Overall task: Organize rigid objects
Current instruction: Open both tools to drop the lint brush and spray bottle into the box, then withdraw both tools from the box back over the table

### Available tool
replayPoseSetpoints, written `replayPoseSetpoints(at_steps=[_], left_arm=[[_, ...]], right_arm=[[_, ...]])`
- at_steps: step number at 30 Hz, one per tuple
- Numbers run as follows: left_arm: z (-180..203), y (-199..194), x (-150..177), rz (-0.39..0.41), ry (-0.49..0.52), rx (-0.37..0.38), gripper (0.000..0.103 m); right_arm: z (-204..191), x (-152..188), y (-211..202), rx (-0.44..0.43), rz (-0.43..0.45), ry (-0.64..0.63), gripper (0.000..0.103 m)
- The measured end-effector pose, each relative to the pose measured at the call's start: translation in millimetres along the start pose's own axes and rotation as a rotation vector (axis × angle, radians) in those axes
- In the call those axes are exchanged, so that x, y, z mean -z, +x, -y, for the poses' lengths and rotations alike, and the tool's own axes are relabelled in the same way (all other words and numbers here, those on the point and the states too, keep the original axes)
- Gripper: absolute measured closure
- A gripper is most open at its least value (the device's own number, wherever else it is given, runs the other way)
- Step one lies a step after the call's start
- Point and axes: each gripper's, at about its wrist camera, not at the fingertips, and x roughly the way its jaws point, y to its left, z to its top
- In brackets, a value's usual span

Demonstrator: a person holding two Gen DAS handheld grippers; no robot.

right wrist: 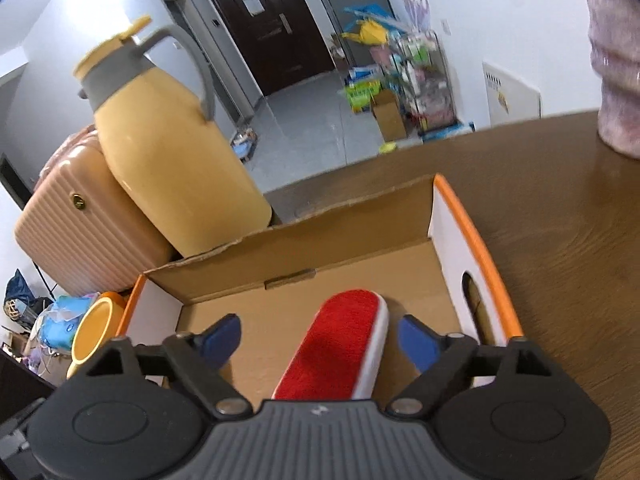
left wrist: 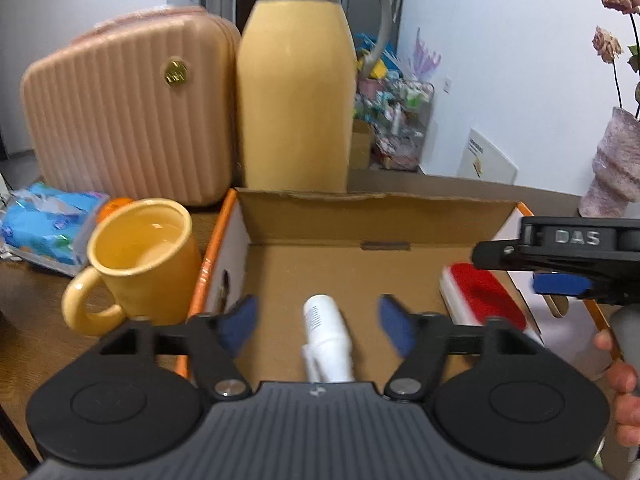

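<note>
Two things in the cardboard box point(left wrist: 320, 222), two grippers spread wide above them – neither gripping anything.
Left to right: one pink case point(left wrist: 128, 112), one yellow mug point(left wrist: 140, 256), one yellow jug point(left wrist: 296, 96). Left gripper point(left wrist: 318, 322) – pads clear of the white bottle point(left wrist: 326, 340) lying between them. Right gripper point(right wrist: 320, 340) straddles the red-topped brush point(right wrist: 340, 348), not touching. Only the left view shows the bottle; only the right shows the dark door point(right wrist: 272, 32).
</note>
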Motion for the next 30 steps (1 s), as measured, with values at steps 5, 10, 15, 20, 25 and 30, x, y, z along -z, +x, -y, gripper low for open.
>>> replayPoseSetpoints(at_steps=[5, 10, 15, 20, 25, 30], left_arm=[[1, -15, 3, 0.038, 0.012, -0.013, 0.005], [1, -29, 4, 0.068, 0.017, -0.017, 0.0], [-1, -43, 8, 0.082, 0.006, -0.009, 0.0], [-5, -57, 13, 0.094, -0.008, -0.012, 0.0], [-8, -74, 18, 0.111, -0.013, -0.017, 0.0], [-11, -93, 25, 0.13, -0.017, -0.018, 0.0]], right_arm=[[-7, 5, -15, 0.017, 0.033, -0.062, 0.005], [-15, 13, -32, 0.016, 0.064, -0.109, 0.0], [-21, 21, -47, 0.013, 0.091, -0.142, 0.0], [-25, 31, -68, 0.012, 0.122, -0.162, 0.0], [-30, 43, -90, 0.015, 0.15, -0.178, 0.0], [-32, 56, -110, 0.013, 0.168, -0.187, 0.0]])
